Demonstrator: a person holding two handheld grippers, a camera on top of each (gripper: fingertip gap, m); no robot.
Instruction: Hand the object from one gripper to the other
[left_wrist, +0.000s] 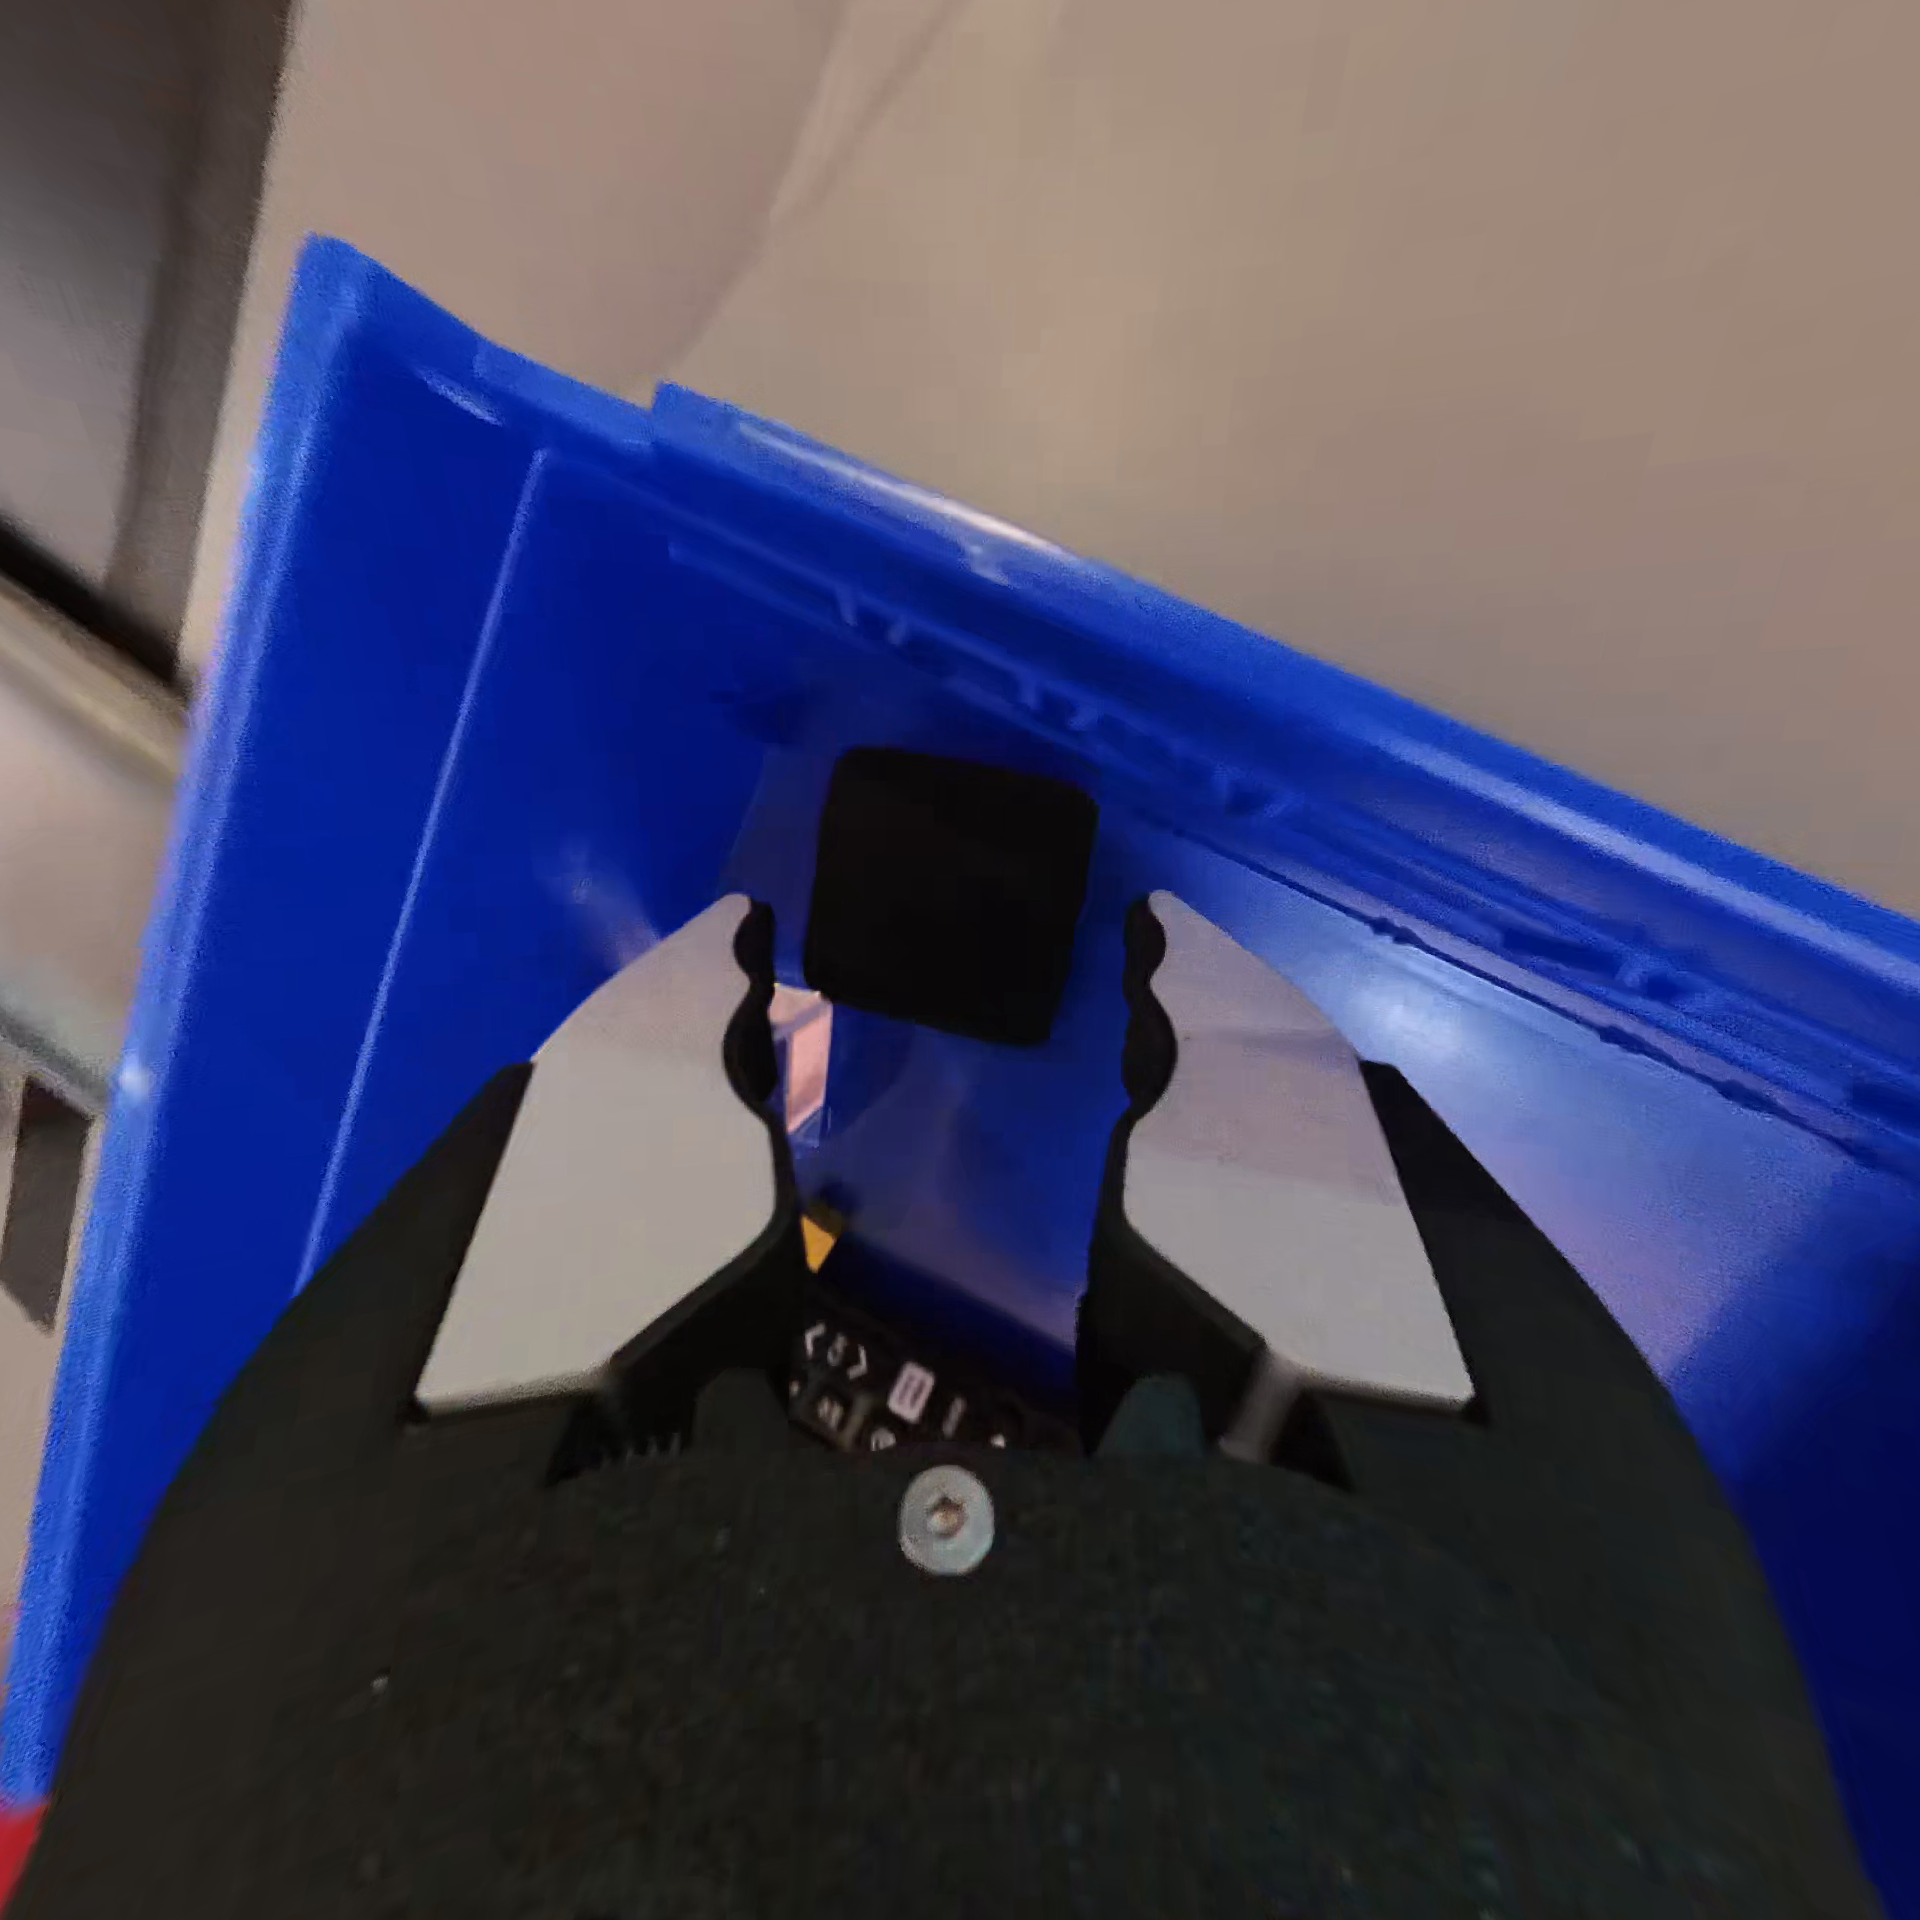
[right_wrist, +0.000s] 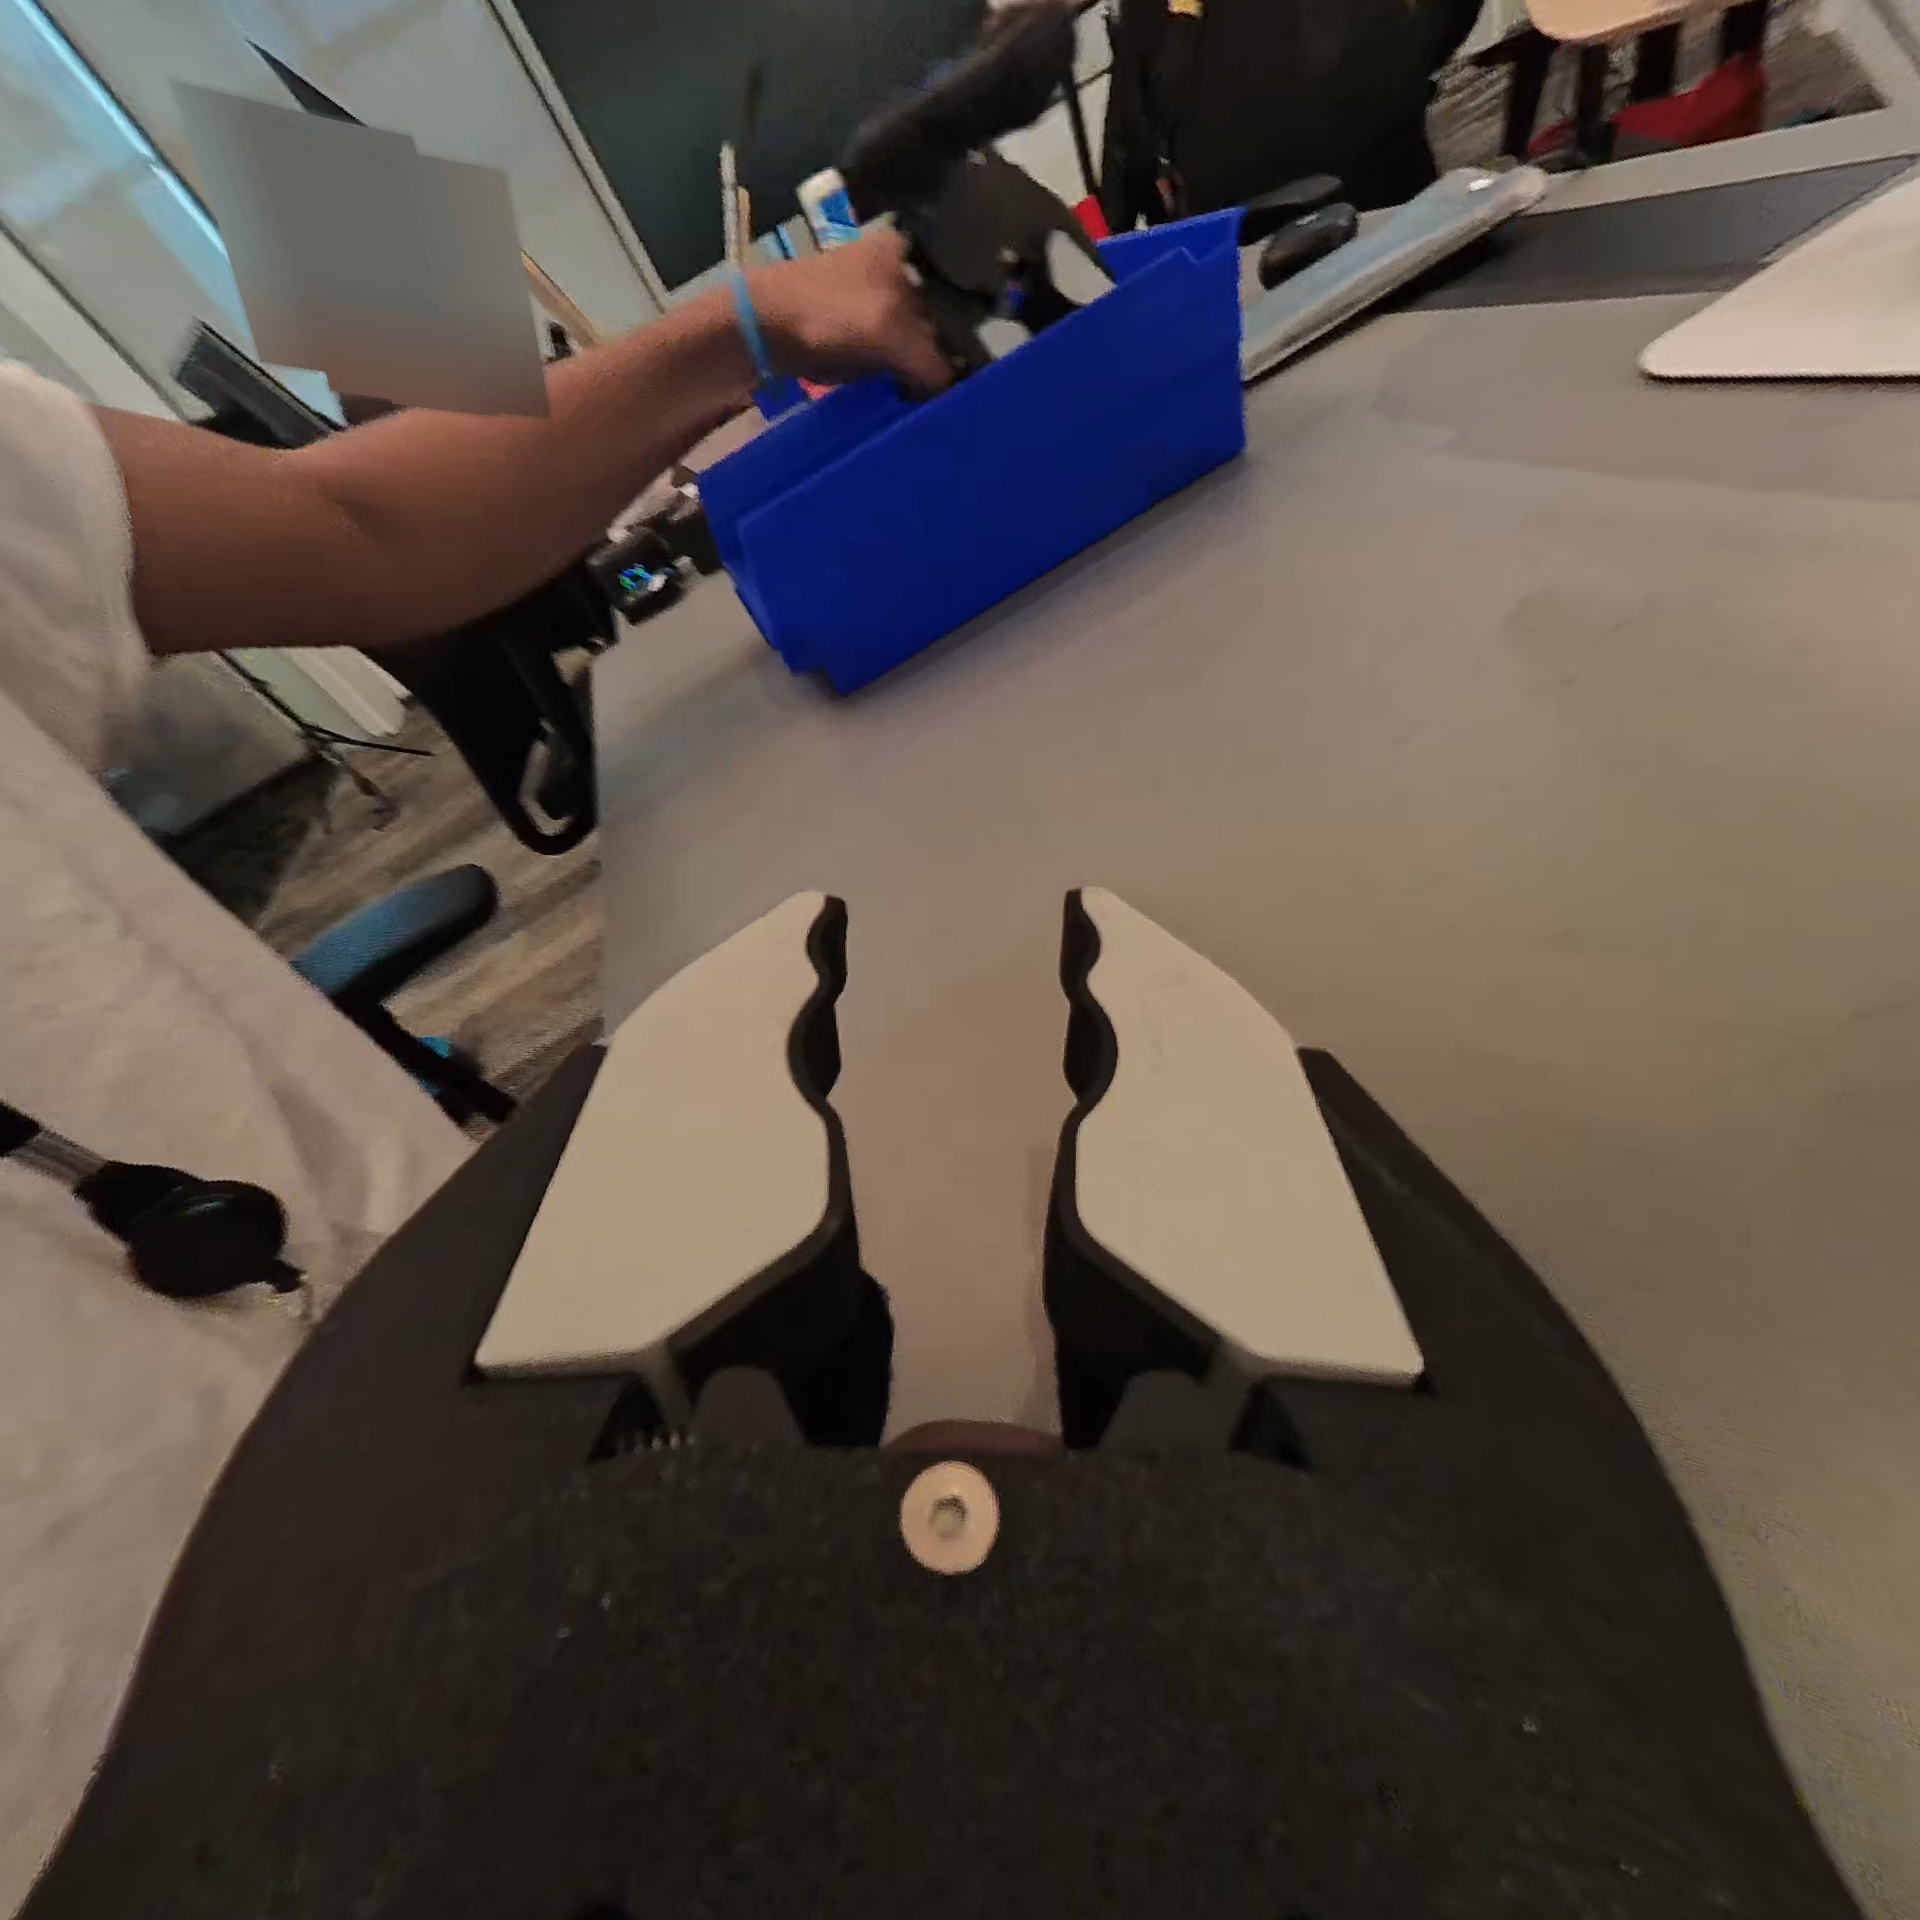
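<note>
The left wrist camera sits close inside the blue bin, looking along its own fingers toward the bin's far wall, the picture tilted. The right wrist camera hangs low over the grey tabletop, facing across it from farther back. Both views share that bin.

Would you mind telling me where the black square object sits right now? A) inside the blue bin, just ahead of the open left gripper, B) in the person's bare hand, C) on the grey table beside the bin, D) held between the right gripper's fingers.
A: in the left wrist view the black square object lies inside the blue bin, just beyond the open left gripper; the right gripper is open and empty.
</note>
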